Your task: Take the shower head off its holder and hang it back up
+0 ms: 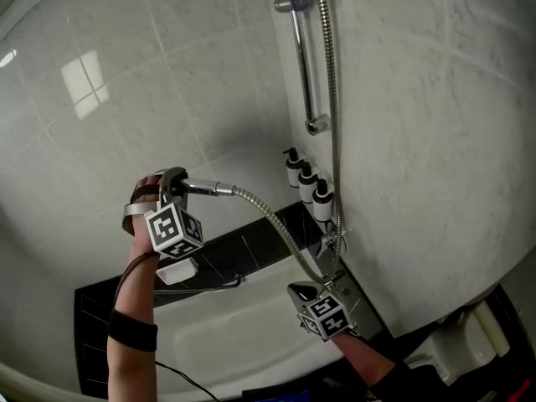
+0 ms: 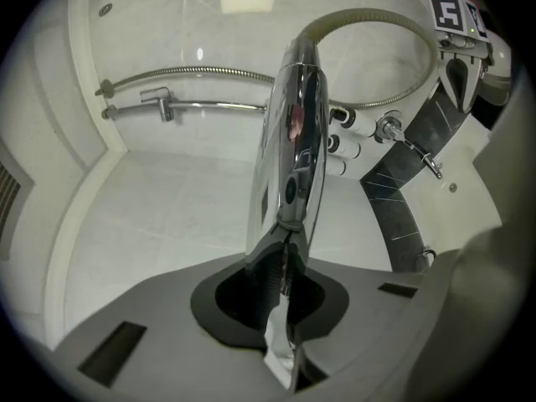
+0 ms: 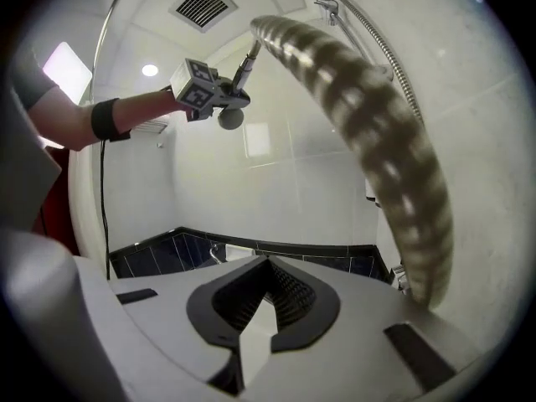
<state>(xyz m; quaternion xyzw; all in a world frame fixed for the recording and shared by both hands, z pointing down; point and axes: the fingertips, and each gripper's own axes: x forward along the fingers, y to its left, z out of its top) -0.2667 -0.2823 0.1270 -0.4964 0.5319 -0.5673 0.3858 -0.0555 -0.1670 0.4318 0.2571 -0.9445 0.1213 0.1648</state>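
Observation:
My left gripper [image 1: 176,182] is raised in front of the tiled wall and shut on the chrome shower head [image 1: 199,188]. In the left gripper view the shower head's handle [image 2: 293,141] runs straight out from the closed left gripper [image 2: 289,224]. The metal hose [image 1: 276,229] sags from the handle down toward my right gripper [image 1: 303,292], which is low by the tap. In the right gripper view the right gripper [image 3: 268,262] is shut with nothing between its jaws, and the hose [image 3: 394,157] passes close on its right. The empty holder [image 1: 289,0] sits high on the rail [image 1: 303,65].
Three pump bottles [image 1: 306,181] stand in the corner under the rail. A white bathtub [image 1: 243,325] with a dark tiled ledge [image 1: 251,245] lies below. The tap fitting [image 1: 333,241] is on the right wall. A toilet [image 1: 469,333] is at the lower right.

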